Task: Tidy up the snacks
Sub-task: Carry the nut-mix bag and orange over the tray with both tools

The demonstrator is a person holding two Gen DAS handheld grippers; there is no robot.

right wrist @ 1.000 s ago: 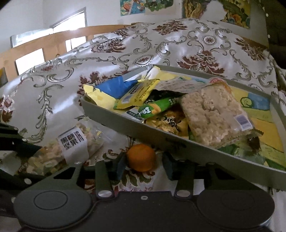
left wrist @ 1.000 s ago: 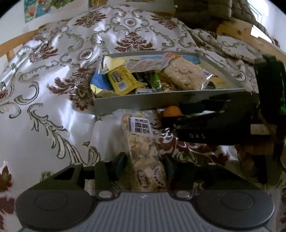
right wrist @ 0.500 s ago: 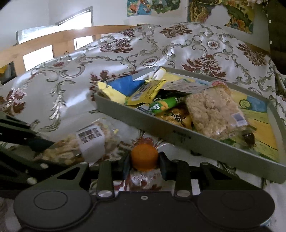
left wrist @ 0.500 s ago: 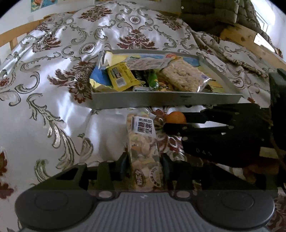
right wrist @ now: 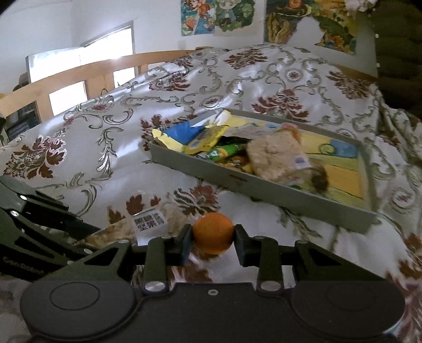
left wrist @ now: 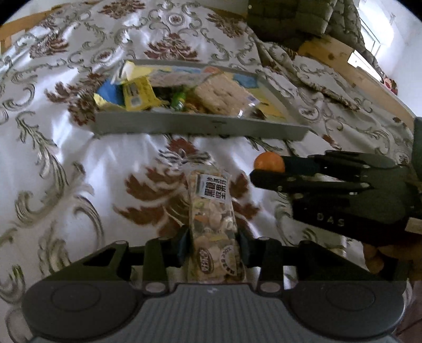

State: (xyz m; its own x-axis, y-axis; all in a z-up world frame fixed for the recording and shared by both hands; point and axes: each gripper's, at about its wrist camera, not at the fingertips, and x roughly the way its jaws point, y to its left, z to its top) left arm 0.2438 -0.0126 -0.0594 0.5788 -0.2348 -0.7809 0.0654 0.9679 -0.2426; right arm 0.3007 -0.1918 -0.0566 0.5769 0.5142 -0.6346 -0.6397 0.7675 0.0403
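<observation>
A clear nut snack bag [left wrist: 215,224] with a black-and-white label is pinched between the fingers of my left gripper [left wrist: 213,248], shut on it above the bedspread. My right gripper [right wrist: 212,241] is shut on a small orange fruit [right wrist: 213,232], lifted off the cloth; from the left wrist view the orange fruit [left wrist: 269,162] shows at the right gripper's [left wrist: 269,168] tips. Beyond both lies a grey tray [left wrist: 200,125], the same grey tray [right wrist: 263,188] holding several snack packs, among them a rice cake pack [right wrist: 274,155] and a yellow packet [left wrist: 138,92].
A white bedspread [left wrist: 66,158] with brown floral patterns covers the bed. A wooden bed rail [right wrist: 87,71] runs at the far left in the right wrist view. A dark quilted cushion [left wrist: 290,18] sits behind the tray. Posters [right wrist: 211,15] hang on the wall.
Both grippers closed, the left on the nut bag, the right on the orange. Both then pulled back from the tray and lifted their items off the bedspread.
</observation>
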